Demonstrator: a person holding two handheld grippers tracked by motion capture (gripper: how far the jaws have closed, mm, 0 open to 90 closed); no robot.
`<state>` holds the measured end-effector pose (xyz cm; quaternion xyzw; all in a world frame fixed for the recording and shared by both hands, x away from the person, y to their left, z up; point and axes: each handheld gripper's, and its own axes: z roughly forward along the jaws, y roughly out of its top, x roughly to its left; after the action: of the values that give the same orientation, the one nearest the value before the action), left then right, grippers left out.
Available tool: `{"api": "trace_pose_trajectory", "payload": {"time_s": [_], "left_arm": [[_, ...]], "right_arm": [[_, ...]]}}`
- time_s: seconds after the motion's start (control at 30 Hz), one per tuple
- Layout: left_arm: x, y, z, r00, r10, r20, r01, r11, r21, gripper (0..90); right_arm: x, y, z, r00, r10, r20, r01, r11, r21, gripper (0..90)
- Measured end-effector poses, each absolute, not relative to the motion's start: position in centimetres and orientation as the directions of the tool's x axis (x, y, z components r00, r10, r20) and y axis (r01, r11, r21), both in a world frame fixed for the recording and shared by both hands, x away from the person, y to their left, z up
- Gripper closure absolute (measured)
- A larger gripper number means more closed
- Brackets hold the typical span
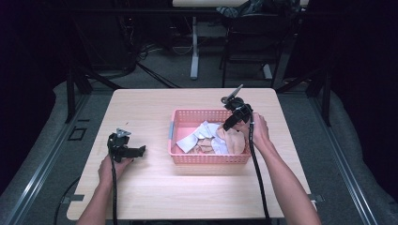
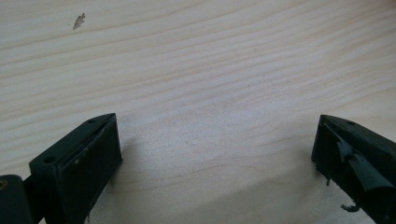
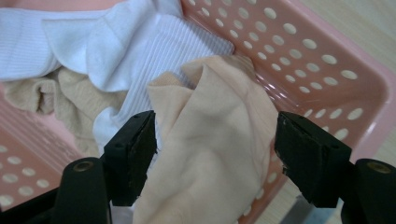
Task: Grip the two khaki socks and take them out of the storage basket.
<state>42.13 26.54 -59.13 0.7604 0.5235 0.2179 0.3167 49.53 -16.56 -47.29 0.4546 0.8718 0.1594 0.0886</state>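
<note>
Lying bunched against the right-hand end of the pink basket (image 1: 185, 157), the peach cloth (image 3: 210, 154) is the thing in hand; part of it laps up toward the rim there. The right gripper (image 3: 215, 149) reaches down into that end, its jaws standing wide with the cloth between them, neither pad pressing it. In the high view the same gripper (image 1: 233, 123) sits over the cloth (image 1: 233, 140), tilted down from the far side.

This looks like either the start of a pick or the end of a drop; the frames alone do not settle which, though the cloth bulging up between the pads hints at a grasp about to be made. If so, the next move calls for closing on the thick fold rather than a single thin layer, then lifting straight up so the fabric clears the basket wall.

Around it lie white ribbed cloths (image 3: 93, 46) and a beige knitted piece (image 3: 60, 93), touching and partly under the peach one, so a careless pinch could drag a neighbour along. The perforated wall sits just beside the right jaw and leaves little room.

The left gripper (image 1: 126, 151) rests on the wooden table (image 2: 210, 70), well apart from the basket, jaws wide and holding nothing.
</note>
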Motion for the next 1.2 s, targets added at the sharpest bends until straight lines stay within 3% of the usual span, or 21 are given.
{"api": "trace_pose_trajectory", "payload": {"time_s": [0.4, 0.53, 0.57, 0.67, 0.8, 0.9, 1.2], "left_arm": [[42.2, 26.5, -59.1, 0.359, 0.933, -0.002, 0.657, -0.252, 0.710, 0.9], [42.2, 26.5, -59.1, 0.361, 0.932, -0.001, 0.658, -0.254, 0.709, 1.0], [42.2, 26.5, -59.1, 0.362, 0.932, -0.001, 0.657, -0.254, 0.710, 1.0], [42.2, 26.5, -59.1, 0.363, 0.932, -0.002, 0.657, -0.255, 0.709, 1.0], [42.2, 26.5, -59.1, 0.363, 0.932, -0.001, 0.658, -0.255, 0.708, 1.0], [42.2, 26.5, -59.1, 0.362, 0.932, -0.001, 0.658, -0.255, 0.709, 1.0], [42.2, 26.5, -59.1, 0.362, 0.932, -0.001, 0.657, -0.255, 0.709, 1.0]], "right_arm": [[51.4, -15.6, -50.1, -0.527, 0.850, 0.010, 0.814, 0.502, 0.291, 33.2], [51.5, -15.4, -50.5, -0.535, 0.845, -0.014, 0.813, 0.519, 0.265, 54.2], [51.5, -15.4, -50.5, -0.535, 0.845, -0.014, 0.813, 0.519, 0.265, 54.2], [51.5, -15.7, -50.3, -0.528, 0.849, -0.022, 0.816, 0.515, 0.265, 69.7], [51.5, -15.9, -50.4, -0.524, 0.852, -0.019, 0.819, 0.510, 0.265, 80.5], [51.2, -16.1, -49.8, -0.519, 0.855, -0.011, 0.818, 0.500, 0.285, 85.5], [49.8, -17.1, -47.4, -0.529, 0.848, -0.008, 0.787, 0.495, 0.368, 86.2]]}}
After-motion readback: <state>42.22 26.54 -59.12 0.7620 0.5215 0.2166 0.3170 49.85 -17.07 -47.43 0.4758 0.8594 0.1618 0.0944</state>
